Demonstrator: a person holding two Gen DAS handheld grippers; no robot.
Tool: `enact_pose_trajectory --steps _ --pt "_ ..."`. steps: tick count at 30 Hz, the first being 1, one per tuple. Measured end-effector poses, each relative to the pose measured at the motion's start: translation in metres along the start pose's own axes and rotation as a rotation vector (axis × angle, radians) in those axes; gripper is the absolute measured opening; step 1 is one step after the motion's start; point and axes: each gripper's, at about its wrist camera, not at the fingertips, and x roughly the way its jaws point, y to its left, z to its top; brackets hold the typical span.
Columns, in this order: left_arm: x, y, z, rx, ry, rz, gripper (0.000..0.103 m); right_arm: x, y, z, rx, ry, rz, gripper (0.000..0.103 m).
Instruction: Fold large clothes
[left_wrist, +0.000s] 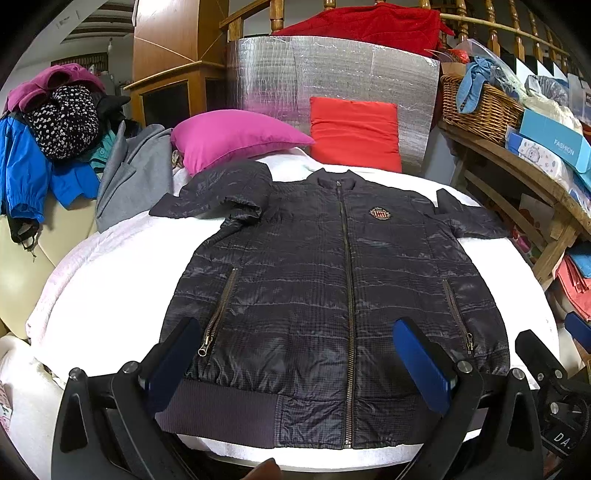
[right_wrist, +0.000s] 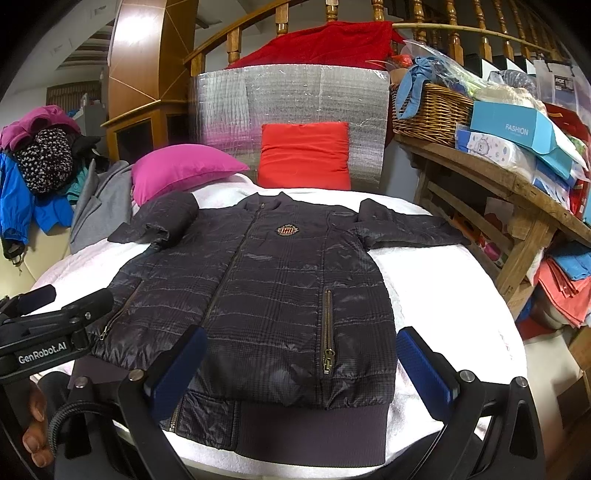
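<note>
A dark quilted zip-up jacket (left_wrist: 314, 280) lies flat, front up and zipped, on a white-covered table (left_wrist: 110, 280). Its left sleeve is folded up near the shoulder and its right sleeve sticks out sideways. It also shows in the right wrist view (right_wrist: 258, 288). My left gripper (left_wrist: 299, 365) is open and empty, hovering over the jacket's hem, left of the central zip. My right gripper (right_wrist: 303, 373) is open and empty over the hem's right side near the pocket zip. The right gripper's body shows at the left view's edge (left_wrist: 554, 384), and the left gripper's body shows in the right view (right_wrist: 44, 332).
A pink pillow (left_wrist: 229, 138) and a red pillow (left_wrist: 356, 133) lie behind the jacket, before a silver foil panel (left_wrist: 332, 77). A heap of clothes (left_wrist: 55, 129) and a grey coat (left_wrist: 129, 173) sit at left. A wooden bench with a wicker basket (left_wrist: 476, 107) and boxes stands at right.
</note>
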Motion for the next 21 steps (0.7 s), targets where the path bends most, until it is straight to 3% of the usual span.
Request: enact_pose_trajectory --steps 21 --pt "0.0012 -0.0001 -0.0024 0.000 0.017 -0.001 0.103 0.0001 -0.0004 -0.0013 0.004 0.003 0.003 0.103"
